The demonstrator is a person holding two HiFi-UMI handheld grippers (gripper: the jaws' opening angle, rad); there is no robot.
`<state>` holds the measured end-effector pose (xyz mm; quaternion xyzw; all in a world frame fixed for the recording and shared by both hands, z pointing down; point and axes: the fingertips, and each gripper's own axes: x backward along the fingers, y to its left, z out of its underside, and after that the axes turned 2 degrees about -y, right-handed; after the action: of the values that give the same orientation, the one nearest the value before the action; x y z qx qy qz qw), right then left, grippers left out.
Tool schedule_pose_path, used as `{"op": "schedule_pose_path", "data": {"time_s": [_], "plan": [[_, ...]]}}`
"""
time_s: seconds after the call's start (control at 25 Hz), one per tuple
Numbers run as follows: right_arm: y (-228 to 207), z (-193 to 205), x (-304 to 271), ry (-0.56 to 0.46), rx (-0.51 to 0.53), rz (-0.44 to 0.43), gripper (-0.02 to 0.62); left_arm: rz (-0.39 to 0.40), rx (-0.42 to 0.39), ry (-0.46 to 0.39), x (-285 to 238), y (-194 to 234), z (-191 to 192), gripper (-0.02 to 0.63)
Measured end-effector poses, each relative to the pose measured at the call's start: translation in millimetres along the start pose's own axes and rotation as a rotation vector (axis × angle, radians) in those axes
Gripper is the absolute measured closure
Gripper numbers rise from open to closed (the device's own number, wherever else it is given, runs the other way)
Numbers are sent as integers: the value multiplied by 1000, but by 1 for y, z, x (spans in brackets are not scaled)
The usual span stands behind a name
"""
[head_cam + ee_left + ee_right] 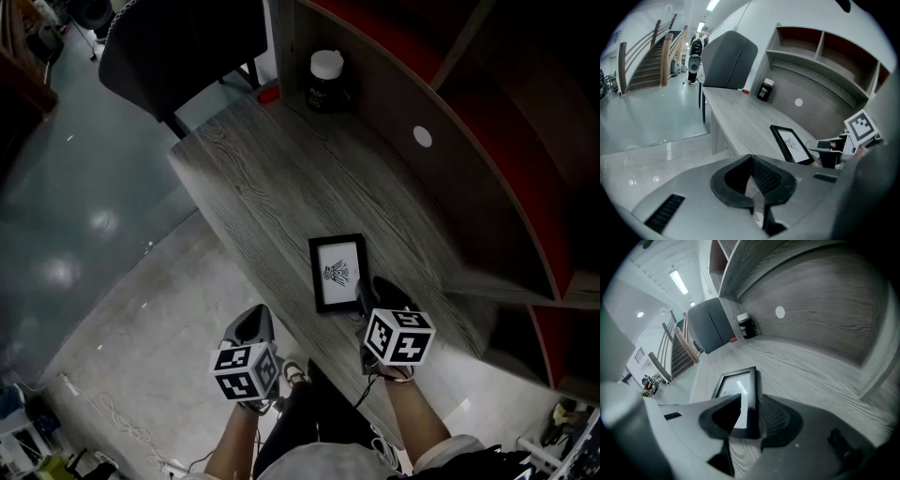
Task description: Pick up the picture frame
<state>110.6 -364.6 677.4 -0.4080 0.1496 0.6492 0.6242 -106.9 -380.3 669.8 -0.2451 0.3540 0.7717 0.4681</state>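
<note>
We are holding the right gripper (pixel 752 399) low over the picture frame (pixel 338 272), which is lying flat on the bench (pixel 272 178) directly under and ahead of its tips. Its jaws are standing wide, straddling the frame's near right rail, one over the glass and one outside it (neither pad seems to be pressing yet), so a squeeze should catch the raised border. The left gripper (pixel 751 159) is hanging off the bench edge, jaws together and empty, out of the way.
</note>
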Motion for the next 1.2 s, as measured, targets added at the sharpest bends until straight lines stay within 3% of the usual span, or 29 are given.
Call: {"op": "schedule_pose_path", "data": {"time_s": [1.2], "plan": [[1, 6, -20, 95, 55, -43, 492, 18, 11, 16, -24, -5, -7, 595]]}}
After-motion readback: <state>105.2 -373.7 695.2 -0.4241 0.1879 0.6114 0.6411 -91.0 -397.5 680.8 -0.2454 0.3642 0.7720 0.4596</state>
